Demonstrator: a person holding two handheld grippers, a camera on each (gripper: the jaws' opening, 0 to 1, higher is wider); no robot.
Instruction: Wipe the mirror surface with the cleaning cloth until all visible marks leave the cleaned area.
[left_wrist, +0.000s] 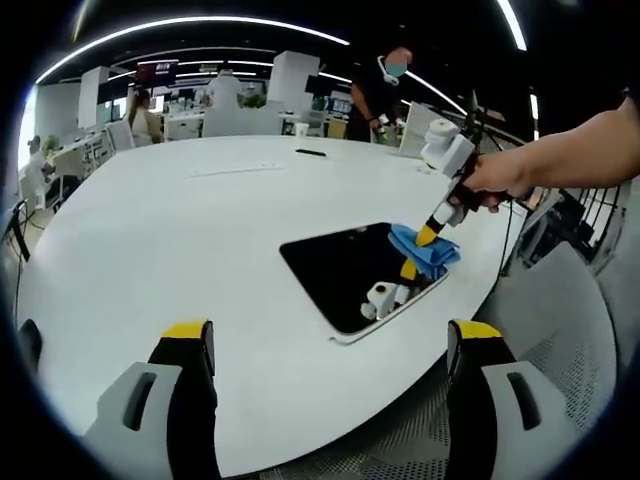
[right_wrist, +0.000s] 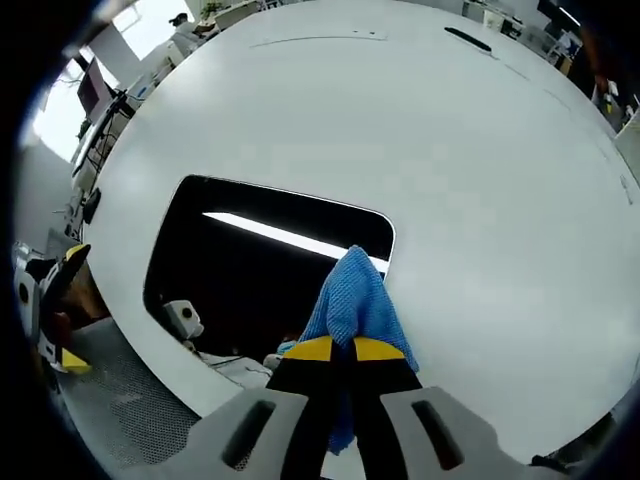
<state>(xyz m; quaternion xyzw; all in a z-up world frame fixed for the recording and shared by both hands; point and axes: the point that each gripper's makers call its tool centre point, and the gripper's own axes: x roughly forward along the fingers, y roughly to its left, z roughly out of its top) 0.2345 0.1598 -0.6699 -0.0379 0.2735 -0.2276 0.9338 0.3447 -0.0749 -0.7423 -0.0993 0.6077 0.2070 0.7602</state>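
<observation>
A large white round table (left_wrist: 180, 240) takes up most of both views. The mirror (left_wrist: 350, 272), a dark rounded rectangle, lies flat on the table close to its near edge, reflecting a bright ceiling strip light in the right gripper view (right_wrist: 260, 265). Beyond the far side of the table from the mirror stand people and office desks, and a dark flat object (left_wrist: 310, 152) lies on the table well apart from the mirror. A grey mesh chair (left_wrist: 560, 330) sits just off the table edge nearest the mirror.

The blue cloth (left_wrist: 425, 248) rests on the mirror's corner, bunched up; in the right gripper view it (right_wrist: 352, 300) rises from the jaws onto the glass. The right gripper (right_wrist: 335, 350) is clenched on the cloth, its yellow tips pressed together; from the left gripper view it (left_wrist: 424, 238) points down onto the mirror, held by a hand (left_wrist: 497, 180). The left gripper (left_wrist: 335, 345) hovers short of the mirror, jaws spread wide with nothing between them.
</observation>
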